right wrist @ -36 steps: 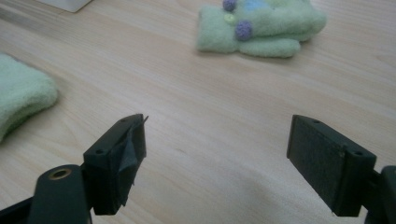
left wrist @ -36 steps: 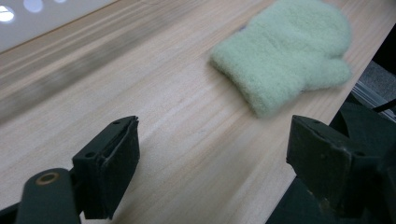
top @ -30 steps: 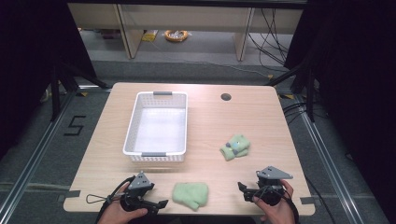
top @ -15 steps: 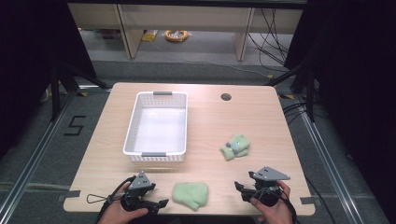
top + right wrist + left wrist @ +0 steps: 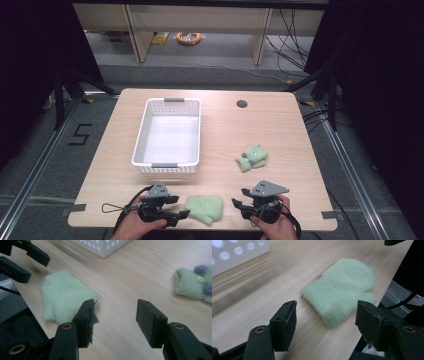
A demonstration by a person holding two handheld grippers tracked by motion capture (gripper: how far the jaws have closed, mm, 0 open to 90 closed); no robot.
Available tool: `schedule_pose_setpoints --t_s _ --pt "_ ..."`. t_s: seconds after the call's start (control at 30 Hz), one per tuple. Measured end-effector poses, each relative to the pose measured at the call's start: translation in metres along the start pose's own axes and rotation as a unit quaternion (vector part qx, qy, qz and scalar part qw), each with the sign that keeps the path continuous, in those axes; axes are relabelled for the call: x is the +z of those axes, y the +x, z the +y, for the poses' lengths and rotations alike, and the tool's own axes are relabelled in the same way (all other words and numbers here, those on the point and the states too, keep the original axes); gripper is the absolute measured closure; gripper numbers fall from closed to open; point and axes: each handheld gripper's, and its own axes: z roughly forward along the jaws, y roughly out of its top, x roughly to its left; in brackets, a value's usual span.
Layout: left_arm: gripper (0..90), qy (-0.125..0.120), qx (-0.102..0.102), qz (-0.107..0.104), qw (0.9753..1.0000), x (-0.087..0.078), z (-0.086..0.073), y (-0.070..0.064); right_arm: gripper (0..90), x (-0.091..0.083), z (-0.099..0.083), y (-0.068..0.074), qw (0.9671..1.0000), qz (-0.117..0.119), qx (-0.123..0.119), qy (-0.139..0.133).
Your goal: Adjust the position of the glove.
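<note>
Grippers [image 5: 183, 207] beside fluffy pale-green mitten [image 5: 205, 208]

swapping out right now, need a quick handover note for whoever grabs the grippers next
Left gripper: open, holding nothing, jaws aimed at the plain green mitten at the table's near edge.
Right gripper: open, holding nothing, on the mitten's other side.
Second green mitten, with purple spots, lies farther back on the right, untouched.
White basket sits at left centre with nothing in it.
Done: nothing is picked up yet.
Left: probably grasp each mitten and move it, likely into the basket.
</note>
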Motion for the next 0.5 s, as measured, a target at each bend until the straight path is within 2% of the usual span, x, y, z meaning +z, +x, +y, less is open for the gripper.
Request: schedule_pose_setpoints --t_s 0.03,0.07,0.13,0.17,0.2,0.27,0.3,0.37,0.4,0.43,0.47,0.5 --pt "33.8 0.008 -0.001 -0.002 1.0000 0.002 0.001 -0.001 51.0 0.003 0.001 0.002 1.0000 0.001 -0.008 -0.001" --pt "35.0 0.010 0.009 -0.003 0.9999 0.005 0.003 -0.002 51.4 0.005 0.003 0.004 0.9999 0.004 -0.015 0.000" --pt "36.9 0.017 0.009 -0.001 0.9998 0.011 0.005 -0.005 52.6 0.015 0.007 0.009 0.9996 0.008 -0.024 0.014" --pt "36.9 0.018 0.021 -0.001 0.9996 0.014 0.005 -0.004 52.6 0.015 0.007 0.009 0.9996 0.008 -0.024 0.014" --pt "39.0 0.031 0.016 0.001 0.9994 0.019 0.005 -0.004 55.3 0.022 0.010 0.011 0.9991 0.021 -0.027 0.024" --pt "41.0 0.032 0.019 0.001 0.9993 0.021 0.005 -0.004 55.9 0.026 0.011 0.013 0.9990 0.028 -0.019 0.028" --pt "41.4 0.037 0.024 0.003 0.9990 0.022 0.005 -0.004 56.8 0.030 0.013 0.012 0.9986 0.034 -0.027 0.029" --pt "42.7 0.042 0.019 0.007 0.9989 0.023 0.004 -0.005 57.7 0.037 0.015 0.013 0.9983 0.034 -0.027 0.039" --pt "43.2 0.045 0.027 0.011 0.9986 0.023 0.004 -0.004 58.3 0.041 0.015 0.014 0.9984 0.033 -0.025 0.038" --pt "44.1 0.048 0.035 0.013 0.9982 0.023 0.005 -0.004 59.0 0.045 0.015 0.015 0.9982 0.036 -0.018 0.045" --pt "45.3 0.041 0.027 0.010 0.9987 0.024 0.005 -0.006 59.5 0.047 0.015 0.014 0.9976 0.036 -0.024 0.055" --pt "50.2 0.049 0.039 0.011 0.9979 0.023 0.005 -0.004 60.3 0.054 0.013 0.015 0.9966 0.036 -0.029 0.068"
